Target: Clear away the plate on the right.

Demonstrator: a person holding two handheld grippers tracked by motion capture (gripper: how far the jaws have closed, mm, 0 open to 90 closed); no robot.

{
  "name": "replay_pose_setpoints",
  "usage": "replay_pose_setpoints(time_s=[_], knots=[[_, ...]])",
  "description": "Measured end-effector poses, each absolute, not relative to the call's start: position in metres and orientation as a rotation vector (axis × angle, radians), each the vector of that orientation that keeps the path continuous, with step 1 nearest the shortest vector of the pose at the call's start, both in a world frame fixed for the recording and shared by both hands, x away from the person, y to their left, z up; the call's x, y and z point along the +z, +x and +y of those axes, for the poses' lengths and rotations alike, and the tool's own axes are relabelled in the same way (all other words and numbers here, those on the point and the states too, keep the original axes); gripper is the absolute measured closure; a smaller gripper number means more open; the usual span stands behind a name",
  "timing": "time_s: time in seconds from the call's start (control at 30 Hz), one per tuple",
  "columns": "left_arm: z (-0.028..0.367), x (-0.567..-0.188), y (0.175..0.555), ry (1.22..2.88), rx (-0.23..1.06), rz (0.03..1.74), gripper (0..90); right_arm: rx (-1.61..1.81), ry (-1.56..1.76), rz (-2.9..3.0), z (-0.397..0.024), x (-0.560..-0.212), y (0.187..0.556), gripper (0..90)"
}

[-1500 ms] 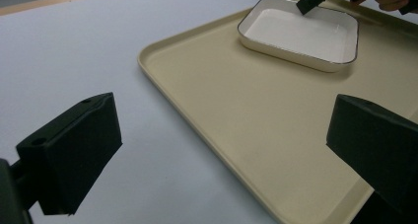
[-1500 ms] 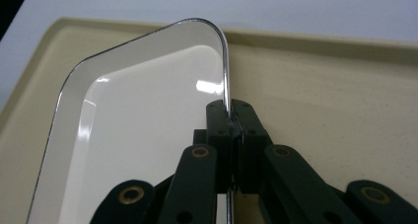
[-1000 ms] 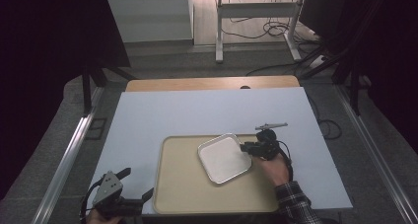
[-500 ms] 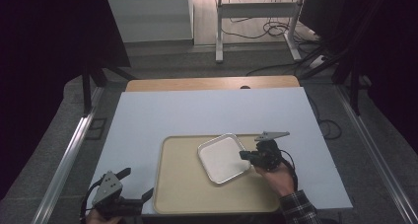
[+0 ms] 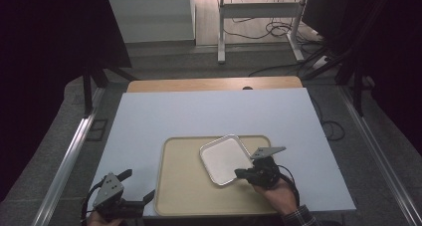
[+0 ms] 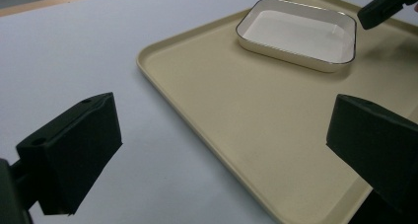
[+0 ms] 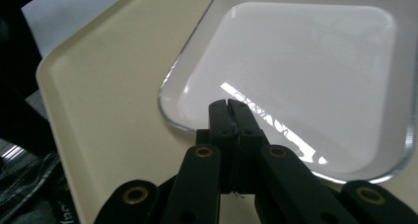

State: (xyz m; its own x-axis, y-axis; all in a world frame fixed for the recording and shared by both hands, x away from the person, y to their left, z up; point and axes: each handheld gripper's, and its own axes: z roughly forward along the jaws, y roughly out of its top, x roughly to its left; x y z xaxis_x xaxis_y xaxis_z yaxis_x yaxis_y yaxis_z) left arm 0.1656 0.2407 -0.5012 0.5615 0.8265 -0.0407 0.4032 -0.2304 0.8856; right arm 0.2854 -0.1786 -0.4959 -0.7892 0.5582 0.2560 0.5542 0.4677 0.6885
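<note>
From above, the white dish (image 5: 225,159) sits on the tan tray (image 5: 189,186), toward its far right part; tray is on the pale table (image 5: 199,111). The right gripper (image 5: 241,174) is at the dish's near right corner, and its jaws have just been closing; a second ago it was beside the dish's right edge, further back, and now it's slid toward the near side of the tray with nothing I can see between the jaws. The dish itself looks like it hasn't budged. The left gripper (image 5: 137,185) sits at the near left, just off the tray's left edge, same spot as before, jaws spread wide.

Left gripper view: both black jaws far apart, holding nothing; tray (image 6: 256,110) runs between them, dish (image 6: 298,34) further back.

Right gripper view: jaws pressed flat together, empty, tips (image 7: 230,107) over the dish's (image 7: 305,61) near rim; whether they touch it, can't tell.
</note>
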Motion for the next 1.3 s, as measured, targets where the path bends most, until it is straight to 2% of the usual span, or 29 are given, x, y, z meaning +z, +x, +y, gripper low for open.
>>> replay_pose_setpoints(time_s=[0.4, 1.3], knots=[[0.24, -0.501, 0.166, 1.846, 0.559, 1.004, 0.0, 1.202, 0.931, 2.775, -0.165, -0.509, 0.269, 90.0], [0.239, -0.501, 0.166, 1.855, 0.563, 1.001, 0.0, 1.228, 0.882, 2.763, -0.133, -0.52, 0.286, 90.0]])
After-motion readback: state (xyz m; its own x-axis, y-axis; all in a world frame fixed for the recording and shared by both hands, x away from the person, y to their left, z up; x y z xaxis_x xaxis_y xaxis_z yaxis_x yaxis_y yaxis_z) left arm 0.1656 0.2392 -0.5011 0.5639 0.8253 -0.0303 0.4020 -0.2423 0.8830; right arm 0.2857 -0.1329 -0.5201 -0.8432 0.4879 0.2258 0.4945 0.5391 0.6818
